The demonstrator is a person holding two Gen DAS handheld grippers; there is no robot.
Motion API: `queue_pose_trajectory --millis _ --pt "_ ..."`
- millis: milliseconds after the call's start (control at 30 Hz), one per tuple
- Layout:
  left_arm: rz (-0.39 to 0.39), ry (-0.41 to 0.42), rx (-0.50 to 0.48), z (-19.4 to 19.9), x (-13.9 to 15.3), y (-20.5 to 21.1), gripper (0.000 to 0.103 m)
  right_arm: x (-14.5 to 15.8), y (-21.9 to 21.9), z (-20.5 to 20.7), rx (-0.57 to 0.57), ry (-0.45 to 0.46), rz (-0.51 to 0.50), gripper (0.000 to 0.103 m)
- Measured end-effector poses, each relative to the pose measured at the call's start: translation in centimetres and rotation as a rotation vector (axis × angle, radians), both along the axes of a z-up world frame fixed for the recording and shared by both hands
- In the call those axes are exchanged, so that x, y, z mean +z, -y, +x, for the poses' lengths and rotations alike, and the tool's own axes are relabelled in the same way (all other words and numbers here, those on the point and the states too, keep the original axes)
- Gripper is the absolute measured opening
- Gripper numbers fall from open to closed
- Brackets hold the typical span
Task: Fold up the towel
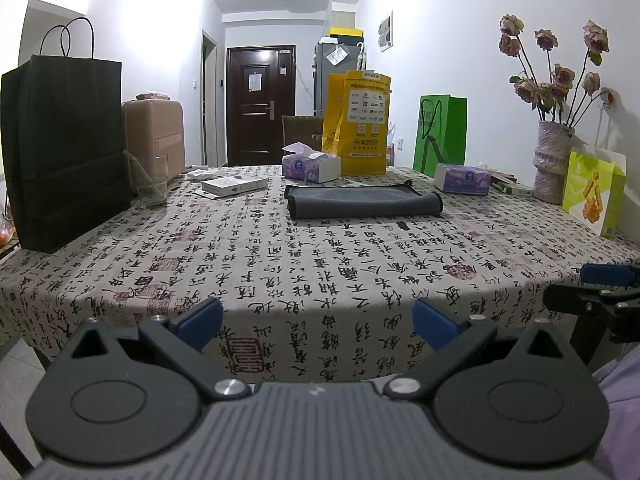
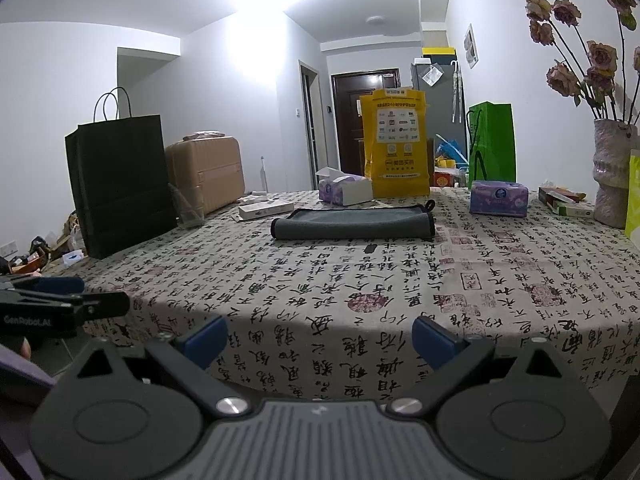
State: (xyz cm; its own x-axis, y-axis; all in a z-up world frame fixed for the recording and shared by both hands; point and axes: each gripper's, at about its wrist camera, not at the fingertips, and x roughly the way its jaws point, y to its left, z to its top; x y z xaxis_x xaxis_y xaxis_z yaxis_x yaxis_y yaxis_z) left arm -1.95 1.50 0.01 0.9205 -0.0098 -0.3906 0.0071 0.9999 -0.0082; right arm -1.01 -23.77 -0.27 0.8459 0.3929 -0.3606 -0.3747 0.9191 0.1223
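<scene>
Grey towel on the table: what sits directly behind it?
Behind the grey towel stand a yellow bag and an opened tissue box, both on the patterned tablecloth. The bag's base is partly hidden by the tissue box; anything beneath the towel is covered.

Home: suitcase [image 1: 154,140], fridge [image 1: 332,76] (hallway end), entry door [image 1: 260,104].
</scene>
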Motion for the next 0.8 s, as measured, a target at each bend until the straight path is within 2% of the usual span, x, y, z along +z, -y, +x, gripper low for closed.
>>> queue_pose_trajectory --millis 800 --pt "0.003 0.009 -0.001 0.14 0.41 -0.10 0.103 0.10 0.11 0.04 0.004 0.009 -0.003 0.099"
